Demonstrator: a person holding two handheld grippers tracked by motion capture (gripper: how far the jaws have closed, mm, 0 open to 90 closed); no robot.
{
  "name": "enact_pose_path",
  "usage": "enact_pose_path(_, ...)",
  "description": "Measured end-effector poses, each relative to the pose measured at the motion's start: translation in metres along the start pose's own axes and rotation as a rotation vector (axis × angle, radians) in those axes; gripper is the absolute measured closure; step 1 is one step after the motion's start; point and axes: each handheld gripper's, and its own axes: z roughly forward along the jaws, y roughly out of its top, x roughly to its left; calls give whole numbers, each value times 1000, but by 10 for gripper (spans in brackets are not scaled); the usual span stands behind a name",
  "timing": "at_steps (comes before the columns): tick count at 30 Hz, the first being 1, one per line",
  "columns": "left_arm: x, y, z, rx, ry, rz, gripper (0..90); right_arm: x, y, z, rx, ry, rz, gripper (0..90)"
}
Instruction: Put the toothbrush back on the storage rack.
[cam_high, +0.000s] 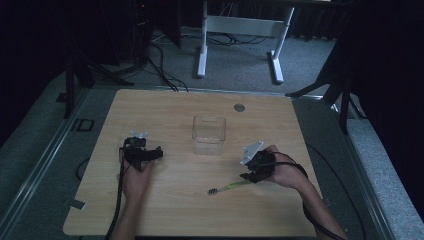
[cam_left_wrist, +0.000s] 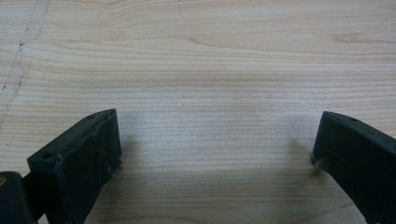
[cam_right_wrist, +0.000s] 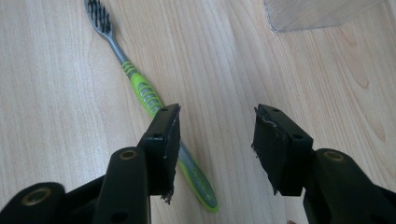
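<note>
**Operator:** What is the status of both tools?

**Manual:** Your left gripper (cam_left_wrist: 217, 154) hovers over bare wood on the left half of the table (cam_high: 165, 215), with its jaws spread wide and nothing between them. Your right gripper (cam_right_wrist: 215, 144) is over the right half, towards the near edge, with its jaws also apart and holding nothing.

**Operator:** Where is the toothbrush?

**Manual:** The toothbrush (cam_right_wrist: 140, 86) lies flat on the table, near the front edge and right of centre. In the right gripper view, its green and grey handle passes under the left-hand jaw, and the bristle head points away from you. The handle is not in the gap; it sits beside it, beneath one jaw.

**Operator:** Why this stance?

**Manual:** This is a judgement: open jaws held low over the handle suggest that you are lining up a pick. The clear container (cam_high: 209, 135) stands in the middle of the table, well apart from the brush, and is a likely destination. Shift the right gripper sideways until the handle lies between the jaws. Your left gripper appears to be parked clear.
</note>
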Motion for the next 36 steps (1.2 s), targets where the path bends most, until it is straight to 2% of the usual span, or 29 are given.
enact_pose_path(36, 0, 0, 0, 0, 0, 0, 14, 7, 17, 4, 74, 37, -123, 533)
